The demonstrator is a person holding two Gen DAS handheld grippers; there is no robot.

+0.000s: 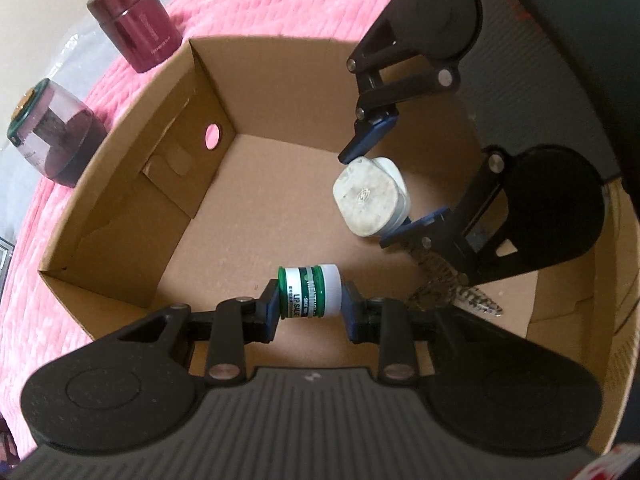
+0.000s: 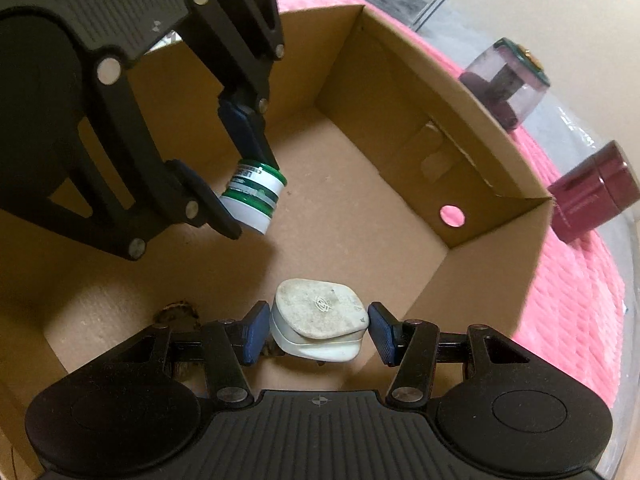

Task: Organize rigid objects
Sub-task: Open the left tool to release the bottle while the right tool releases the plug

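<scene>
A patterned thing on the cardboard box floor sat mostly hidden behind the right gripper, hard to identify. That gripper pinched a scuffed white plug; the left gripper clamped a green-and-white lip salve jar, both inside the box.

Pink textured blanket underneath, pale beige wall behind, soft daylight

A patterned object on the cardboard box floor lay mostly hidden behind the right gripper, too obscured to identify.
</scene>
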